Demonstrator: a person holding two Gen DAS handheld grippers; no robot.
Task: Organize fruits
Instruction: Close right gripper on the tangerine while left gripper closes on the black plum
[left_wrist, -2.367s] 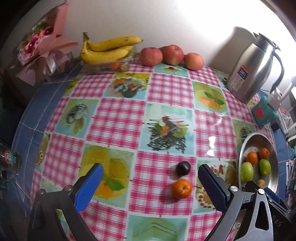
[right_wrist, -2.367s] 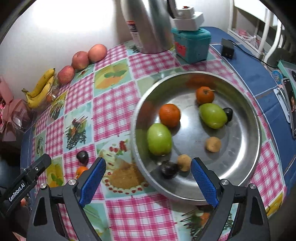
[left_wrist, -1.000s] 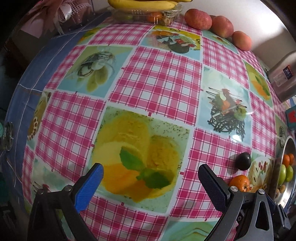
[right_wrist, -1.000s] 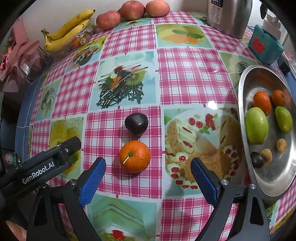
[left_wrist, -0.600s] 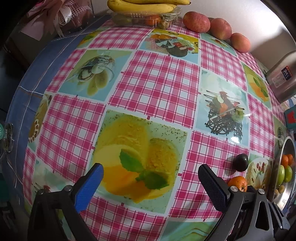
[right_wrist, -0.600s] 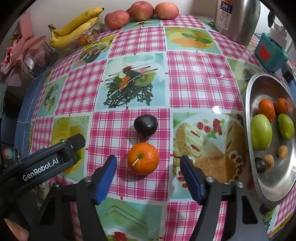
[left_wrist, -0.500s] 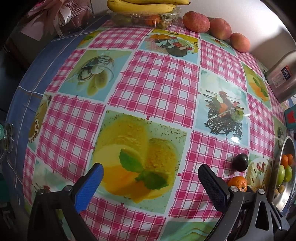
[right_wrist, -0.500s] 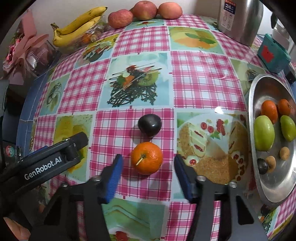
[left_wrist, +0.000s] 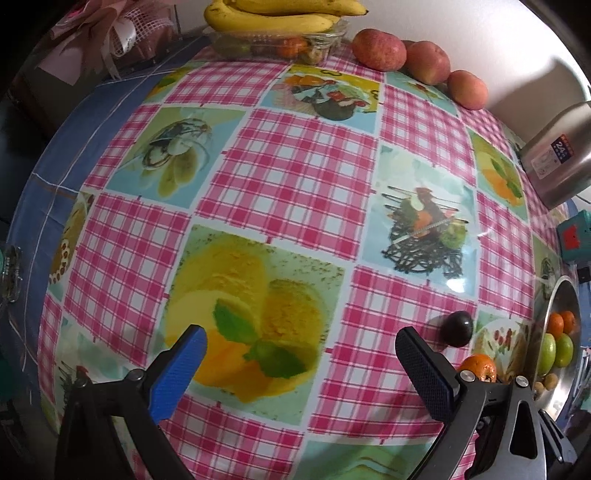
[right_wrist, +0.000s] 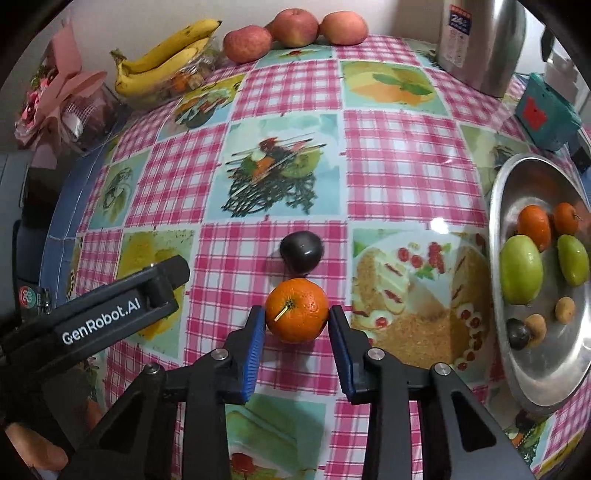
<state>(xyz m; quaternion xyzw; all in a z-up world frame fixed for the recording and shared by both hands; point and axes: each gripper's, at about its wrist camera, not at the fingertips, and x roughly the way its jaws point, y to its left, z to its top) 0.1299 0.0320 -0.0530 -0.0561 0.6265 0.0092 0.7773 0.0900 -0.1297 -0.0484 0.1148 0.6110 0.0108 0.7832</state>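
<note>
pink checked tablecloth (right_wrist: 399, 177), orange tangerine (right_wrist: 296, 315), dark plum (right_wrist: 301, 252), blue gripper pads (right_wrist: 254, 349), silver bowl (right_wrist: 546, 373)

The cloth (right_wrist: 399, 162) on the surface looks like shiny, smooth plastic. The bowl (right_wrist: 554, 373) and the jug (right_wrist: 480, 48) are shiny metal. The orange (right_wrist: 297, 315) has bumpy skin. The plum (right_wrist: 301, 253) is smooth and glossy.
</note>
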